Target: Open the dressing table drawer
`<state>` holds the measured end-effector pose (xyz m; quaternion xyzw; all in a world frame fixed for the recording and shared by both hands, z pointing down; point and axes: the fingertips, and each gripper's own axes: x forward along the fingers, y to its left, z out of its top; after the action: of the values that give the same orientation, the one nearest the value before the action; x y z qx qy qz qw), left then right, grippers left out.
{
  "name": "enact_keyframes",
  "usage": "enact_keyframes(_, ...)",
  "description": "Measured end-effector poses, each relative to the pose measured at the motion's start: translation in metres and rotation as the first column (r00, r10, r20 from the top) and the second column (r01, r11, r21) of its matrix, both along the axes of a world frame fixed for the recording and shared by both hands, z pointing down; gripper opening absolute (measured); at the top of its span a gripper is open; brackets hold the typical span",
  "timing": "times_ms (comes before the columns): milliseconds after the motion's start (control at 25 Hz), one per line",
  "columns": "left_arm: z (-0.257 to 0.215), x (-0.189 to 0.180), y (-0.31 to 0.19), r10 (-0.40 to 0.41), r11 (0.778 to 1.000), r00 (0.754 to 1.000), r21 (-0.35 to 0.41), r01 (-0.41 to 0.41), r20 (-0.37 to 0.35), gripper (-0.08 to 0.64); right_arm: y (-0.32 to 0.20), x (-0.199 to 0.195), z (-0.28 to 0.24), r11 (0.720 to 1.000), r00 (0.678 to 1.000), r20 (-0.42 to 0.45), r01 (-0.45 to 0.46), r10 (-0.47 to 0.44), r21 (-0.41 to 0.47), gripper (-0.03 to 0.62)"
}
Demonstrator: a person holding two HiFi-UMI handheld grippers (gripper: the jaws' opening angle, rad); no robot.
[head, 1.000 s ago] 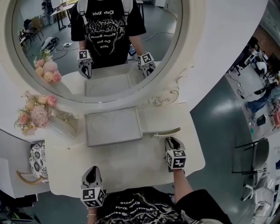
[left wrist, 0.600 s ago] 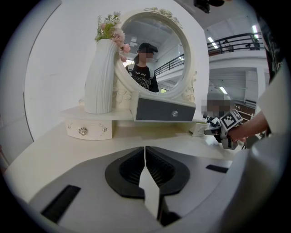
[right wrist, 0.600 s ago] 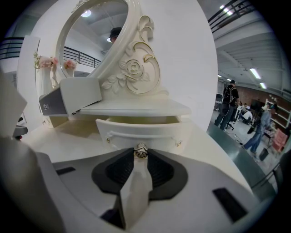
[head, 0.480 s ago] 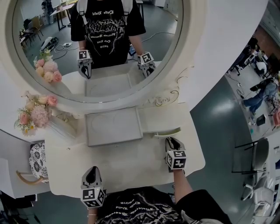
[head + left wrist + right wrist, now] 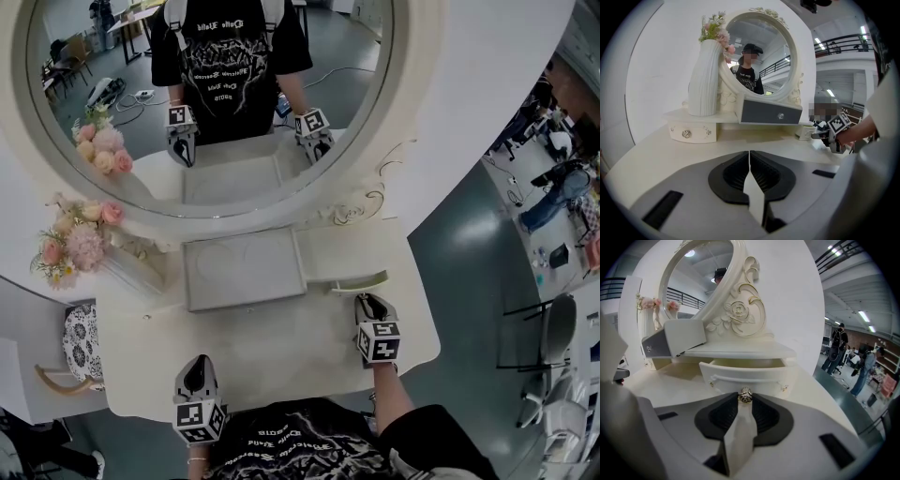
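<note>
The right claw (image 5: 745, 400) is clenched on the small metal knob (image 5: 745, 395) of the drawer (image 5: 740, 375) at the right end of the white bench (image 5: 272, 361). The knob sits between the two dark pads, at their tips. This drawer is cream with a curved front, and it stands partly pulled out from under the low shelf (image 5: 740, 351) – a strip of its inside shows between the front and the shelf above it. In the head view the same drawer shows as a narrow curved edge just beyond the right claw, near the right rim of the bench.

The left claw (image 5: 749, 158) is closed with nothing in it; its pads meet in one thin line. It hangs over the near left edge of the bench, well apart from the drawer and from every other thing there.

At the back of the bench stands a large round mirror (image 5: 206, 94) in a carved cream frame. Under it a grey middle drawer (image 5: 244, 270) juts out, open at the top and with a small knob on its front. To the left a ribbed white vase (image 5: 704, 79) with pink flowers (image 5: 82, 239) stands on the shelf – below it is another small cream drawer (image 5: 693, 133), which is shut.
</note>
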<state>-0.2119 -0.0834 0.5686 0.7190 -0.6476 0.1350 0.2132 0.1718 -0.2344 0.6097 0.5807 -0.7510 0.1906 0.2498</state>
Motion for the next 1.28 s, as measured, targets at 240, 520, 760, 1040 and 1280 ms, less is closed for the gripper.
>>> enact_keyframes(240, 0.001, -0.001, 0.0, 0.002, 1.0, 1.0, -0.002, -0.002, 0.0, 0.021, 0.002, 0.0, 0.0, 1.0, 1.0, 0.004, 0.003, -0.003, 0.001, 0.101)
enact_keyframes(520, 0.0, -0.002, -0.001, -0.001, 1.0, 1.0, -0.001, 0.001, -0.008, 0.021, 0.005, 0.0, 0.0, 1.0, 1.0, 0.008, -0.003, 0.003, 0.004, 0.101)
enact_keyframes(760, 0.002, -0.002, 0.001, -0.003, 1.0, 1.0, -0.001, 0.003, -0.013, 0.021, 0.008, 0.0, 0.001, 1.0, 1.0, 0.009, -0.008, 0.007, 0.008, 0.101)
enact_keyframes(1040, 0.003, -0.003, 0.0, -0.003, 1.0, 1.0, -0.004, 0.003, -0.014, 0.021, 0.009, 0.0, 0.0, 1.0, 1.0, 0.01, -0.008, 0.008, 0.009, 0.101)
enact_keyframes(1280, -0.002, -0.001, -0.004, -0.007, 1.0, 0.999, 0.01, 0.008, -0.031, 0.021, 0.013, 0.001, 0.0, 1.0, 1.0, 0.008, -0.009, 0.009, 0.01, 0.101)
